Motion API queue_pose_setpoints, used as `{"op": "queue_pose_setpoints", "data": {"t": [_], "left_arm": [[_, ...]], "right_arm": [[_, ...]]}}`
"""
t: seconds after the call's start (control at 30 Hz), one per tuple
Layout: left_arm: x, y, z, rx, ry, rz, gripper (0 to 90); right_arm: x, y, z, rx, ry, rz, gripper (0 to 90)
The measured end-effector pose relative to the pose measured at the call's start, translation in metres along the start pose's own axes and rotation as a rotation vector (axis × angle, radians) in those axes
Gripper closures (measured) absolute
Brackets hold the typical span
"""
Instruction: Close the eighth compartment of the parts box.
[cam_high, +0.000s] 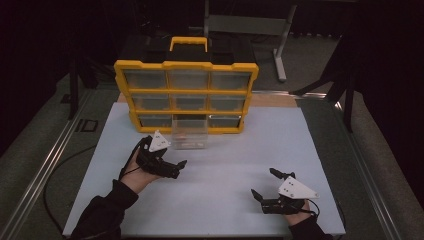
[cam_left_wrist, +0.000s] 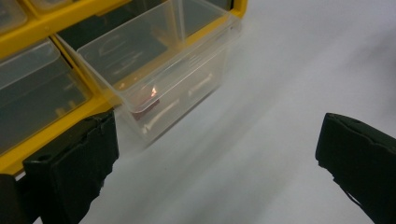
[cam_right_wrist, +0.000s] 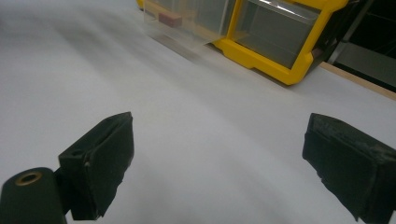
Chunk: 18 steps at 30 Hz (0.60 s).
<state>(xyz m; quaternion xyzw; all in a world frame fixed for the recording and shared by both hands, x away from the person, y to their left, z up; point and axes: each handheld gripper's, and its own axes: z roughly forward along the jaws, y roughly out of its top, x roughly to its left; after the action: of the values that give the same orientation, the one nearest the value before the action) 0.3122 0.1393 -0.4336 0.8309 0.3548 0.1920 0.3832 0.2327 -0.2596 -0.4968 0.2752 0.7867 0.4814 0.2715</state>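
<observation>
Near right, right gripper (cam_high: 264, 184) spread wide; left gripper (cam_high: 178, 163) likewise released, just near-left of pulled-out clear drawer (cam_high: 189, 134).

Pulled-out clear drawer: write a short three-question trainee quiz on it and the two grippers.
1. True or false: the clear drawer is pulled out of the bottom row of the yellow organizer.
2. Which gripper is nearer the drawer? A) left gripper B) right gripper C) both equally near
3. Fill in: in the left gripper view, a small ___-coloured item lies inside the drawer.

Key
1. True; it juts from the middle slot of the bottom row.
2. A; it hovers just in front and to the left of the drawer, jaws apart, holding nothing.
3. Red.
</observation>
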Motion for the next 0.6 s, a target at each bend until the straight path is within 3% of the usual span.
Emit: {"op": "queue_pose_setpoints", "data": {"t": [0.17, 0.6], "left_arm": [[-0.002, -0.003, 0.008, 0.003, 0.007, -0.034, 0.0], [-0.007, -0.01, 0.026, 0.013, -0.001, -0.059, 0.0]], "right_arm": [[0.0, 0.0, 0.0, 0.0, 0.0, -0.002, 8.9], [0.0, 0.0, 0.0, -0.001, -0.001, 0.0, 8.9]]}}
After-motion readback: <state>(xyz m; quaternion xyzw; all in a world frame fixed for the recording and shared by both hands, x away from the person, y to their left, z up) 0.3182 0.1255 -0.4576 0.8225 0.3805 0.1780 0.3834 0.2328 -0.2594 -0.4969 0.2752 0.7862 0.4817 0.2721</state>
